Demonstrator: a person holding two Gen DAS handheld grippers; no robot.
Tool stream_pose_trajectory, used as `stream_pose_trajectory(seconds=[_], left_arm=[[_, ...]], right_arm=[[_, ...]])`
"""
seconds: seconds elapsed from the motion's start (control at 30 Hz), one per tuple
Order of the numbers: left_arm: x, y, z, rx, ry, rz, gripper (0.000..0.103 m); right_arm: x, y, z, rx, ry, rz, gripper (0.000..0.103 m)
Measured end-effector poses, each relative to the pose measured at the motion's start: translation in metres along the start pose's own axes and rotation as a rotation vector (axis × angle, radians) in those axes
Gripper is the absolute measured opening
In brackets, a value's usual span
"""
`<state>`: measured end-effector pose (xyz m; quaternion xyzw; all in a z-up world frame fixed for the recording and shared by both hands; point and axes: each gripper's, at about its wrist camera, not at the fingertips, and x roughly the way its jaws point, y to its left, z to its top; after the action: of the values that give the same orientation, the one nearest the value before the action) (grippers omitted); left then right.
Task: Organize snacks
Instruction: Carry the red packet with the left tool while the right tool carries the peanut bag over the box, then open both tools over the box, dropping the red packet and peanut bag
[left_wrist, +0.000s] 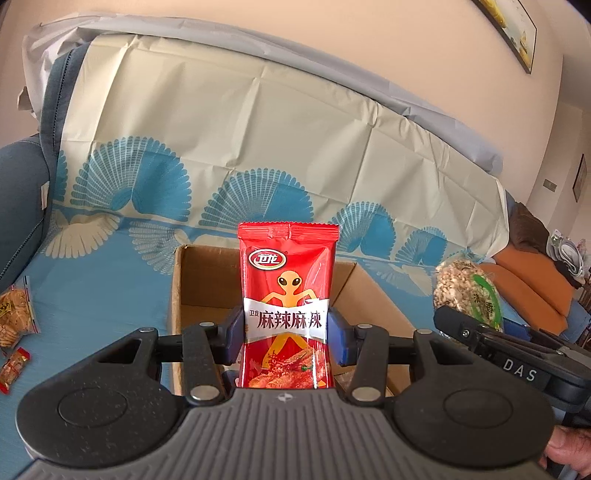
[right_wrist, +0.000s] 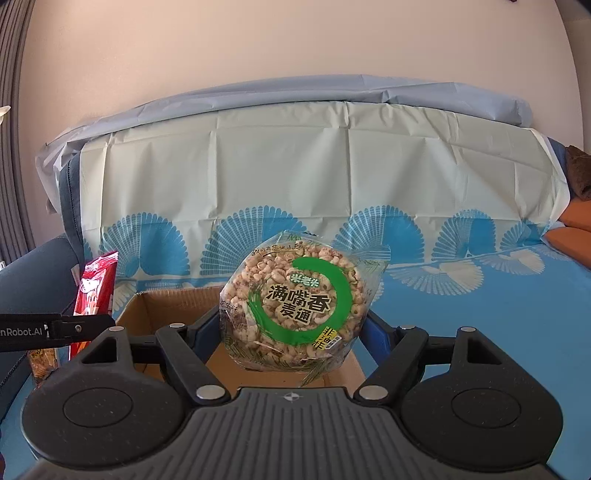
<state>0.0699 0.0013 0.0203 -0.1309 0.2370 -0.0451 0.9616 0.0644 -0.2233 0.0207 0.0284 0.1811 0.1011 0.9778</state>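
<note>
the left gripper (left_wrist: 287, 332) pinched a red snack packet (left_wrist: 287, 302) upright at the centre of the left wrist frame, blue pads pressed on both its edges, above the open cardboard box (left_wrist: 184, 280). the right gripper (right_wrist: 291, 325) clamped a round puffed grain cake bag (right_wrist: 295, 295) mid-frame over the same box. two small snack packs (left_wrist: 14, 314) lay at the left edge on the blue patterned cloth (left_wrist: 103, 288)

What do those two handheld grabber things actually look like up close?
Both look alike. The left gripper and right gripper have black scissor-like linkages with silver rivets, blue pads on the jaws, a grey ribbed body and two round black discs. White lettering runs along each one's side. A bare hand shows; no sleeve visible.
</note>
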Motion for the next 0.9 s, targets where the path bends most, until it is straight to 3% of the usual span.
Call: stream_pose_trajectory(seconds=[0.83,0.87,0.9], left_arm=[[0.002,-0.008,0.001,-0.045,-0.01,-0.063,0.052],[0.003,-0.007,0.001,-0.051,-0.002,-0.071,0.053],[0.005,-0.007,0.001,-0.057,0.017,-0.086,0.064]], right_arm=[[0.003,0.017,0.0,-0.03,0.016,-0.01,0.08],[0.005,0.018,-0.001,-0.027,0.025,-0.008,0.082],[0.007,0.019,-0.001,-0.023,0.039,-0.01,0.084]])
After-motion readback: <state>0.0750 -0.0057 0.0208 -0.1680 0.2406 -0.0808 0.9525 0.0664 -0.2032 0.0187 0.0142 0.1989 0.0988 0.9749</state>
